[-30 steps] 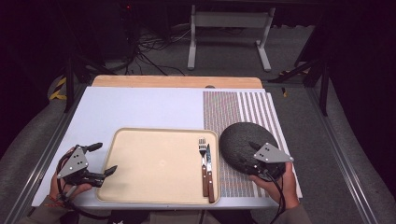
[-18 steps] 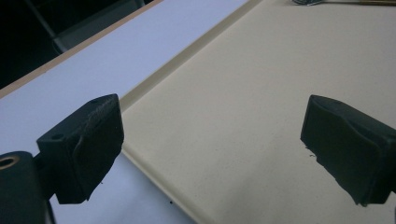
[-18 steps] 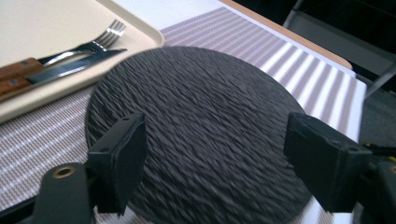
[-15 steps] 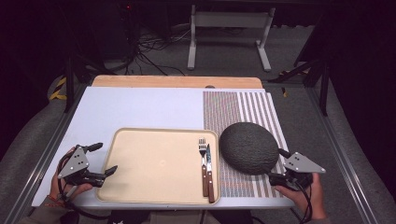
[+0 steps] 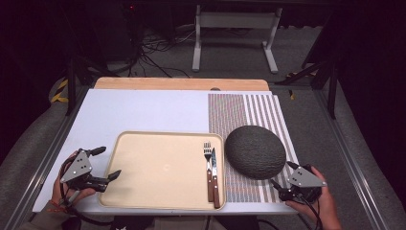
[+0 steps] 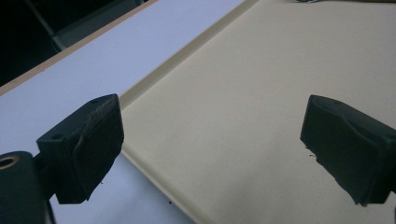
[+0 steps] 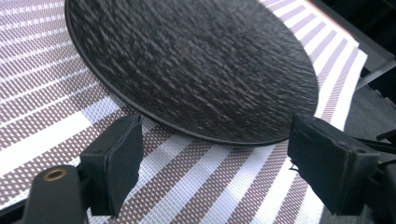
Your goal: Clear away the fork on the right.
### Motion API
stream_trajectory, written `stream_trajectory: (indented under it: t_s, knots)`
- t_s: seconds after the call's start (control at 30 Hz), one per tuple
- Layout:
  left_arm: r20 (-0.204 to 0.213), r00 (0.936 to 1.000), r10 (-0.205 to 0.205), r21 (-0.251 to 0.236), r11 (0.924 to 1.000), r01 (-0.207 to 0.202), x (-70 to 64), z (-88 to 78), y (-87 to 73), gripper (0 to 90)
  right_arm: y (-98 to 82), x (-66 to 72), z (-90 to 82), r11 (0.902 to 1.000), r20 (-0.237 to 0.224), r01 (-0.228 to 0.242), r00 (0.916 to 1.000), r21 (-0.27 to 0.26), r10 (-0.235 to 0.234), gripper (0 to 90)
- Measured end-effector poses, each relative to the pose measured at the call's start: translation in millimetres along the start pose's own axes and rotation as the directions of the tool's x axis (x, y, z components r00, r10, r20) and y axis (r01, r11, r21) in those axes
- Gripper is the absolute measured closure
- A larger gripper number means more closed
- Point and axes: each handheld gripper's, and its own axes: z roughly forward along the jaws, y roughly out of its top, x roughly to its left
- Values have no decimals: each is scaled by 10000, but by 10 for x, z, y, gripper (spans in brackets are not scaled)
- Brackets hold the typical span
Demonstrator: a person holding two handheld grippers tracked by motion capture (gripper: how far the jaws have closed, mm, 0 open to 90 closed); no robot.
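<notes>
My right gripper (image 5: 283, 178) has just been opening its jaws, nothing between them; the dark textured plate (image 7: 196, 65) lies just ahead on the striped placemat (image 7: 42, 140), released, I judge. My left gripper (image 5: 106, 164) gapes empty beside the tray (image 6: 261, 93). Next, probably backing away.

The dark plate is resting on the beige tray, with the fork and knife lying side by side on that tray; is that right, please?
Not quite: the dark plate rests on the striped placemat, right of the beige tray, as the high view shows. The fork and knife do lie side by side on that tray.
</notes>
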Motion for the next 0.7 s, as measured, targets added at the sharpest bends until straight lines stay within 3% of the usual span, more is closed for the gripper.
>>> stream_trajectory:
  t_s: [0.17,0.27,0.43,0.63,0.7]
  knots:
    - [12,10000,-15,17,10000,15,1,5,0,69,3,25,82,9976,68,557,9984,405,-560,198]
    - [18,10000,87,57,9999,-87,3,10,3,69,29,38,144,9961,101,832,9965,291,-835,203]
    - [34,10000,10,52,10000,-10,5,23,-5,69,99,78,188,9865,406,1586,9862,414,-1603,187]
    - [87,9999,51,138,9999,-52,2,39,-1,69,147,154,214,9697,844,2385,9665,525,-2423,221]
    - [83,10000,-31,72,10000,30,1,41,2,69,178,198,228,9559,1052,2859,9507,671,-2918,284]
